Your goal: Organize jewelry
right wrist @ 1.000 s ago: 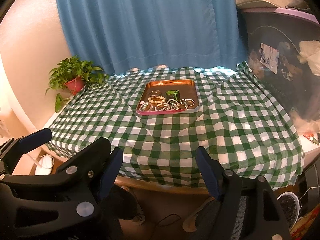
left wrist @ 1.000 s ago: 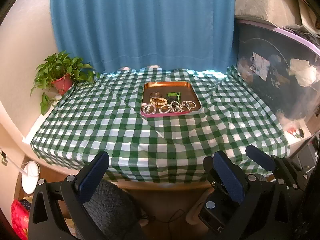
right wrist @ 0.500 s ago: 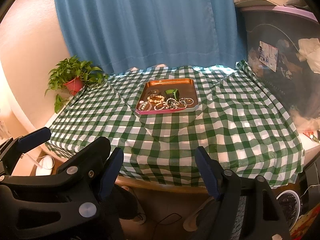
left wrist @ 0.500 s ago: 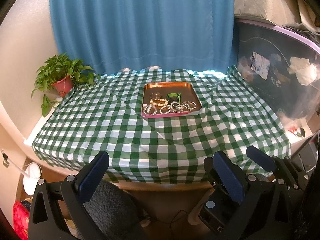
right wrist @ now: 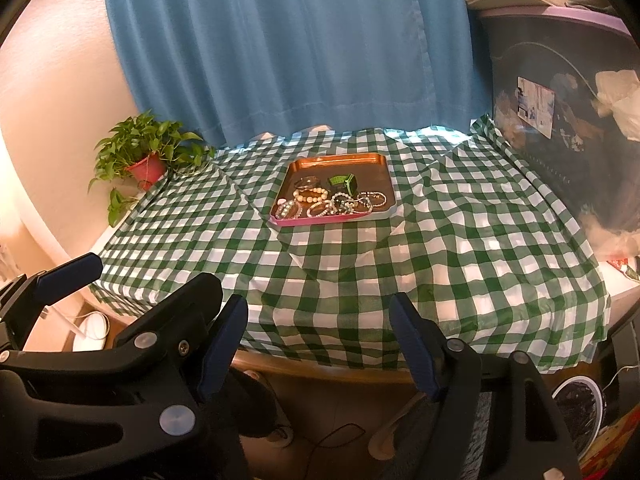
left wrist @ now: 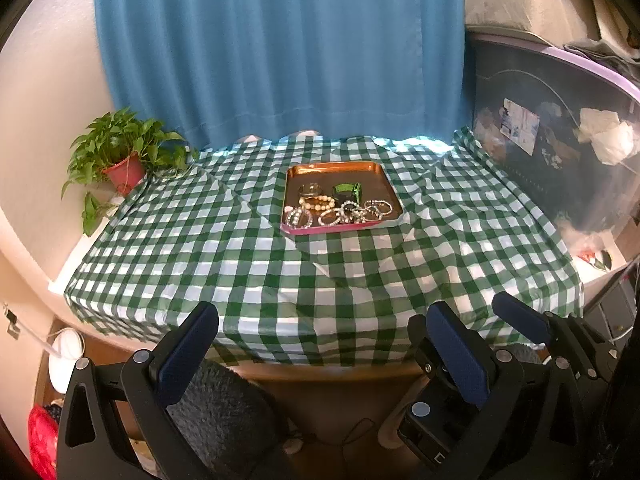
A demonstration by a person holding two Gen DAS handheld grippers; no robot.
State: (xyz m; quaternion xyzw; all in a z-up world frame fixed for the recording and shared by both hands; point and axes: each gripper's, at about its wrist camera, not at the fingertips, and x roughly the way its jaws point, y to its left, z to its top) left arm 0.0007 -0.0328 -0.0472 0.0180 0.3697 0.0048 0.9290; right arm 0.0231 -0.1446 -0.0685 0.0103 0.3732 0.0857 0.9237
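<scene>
Copper tray [left wrist: 339,169] slightly nearer now

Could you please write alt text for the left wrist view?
A copper tray of tangled bracelets sits on a green checked table, far from the open left gripper. A potted plant stands at the left.

The bracelets [left wrist: 340,210] heaped in the tray [left wrist: 294,176] at the frame's centre are too small and tangled to count. The desk [left wrist: 328,372] is hidden under the checked cloth [left wrist: 200,248] except its near edge. Both hand-held grippers' bodies are cut off by the lower frame edges.
</scene>
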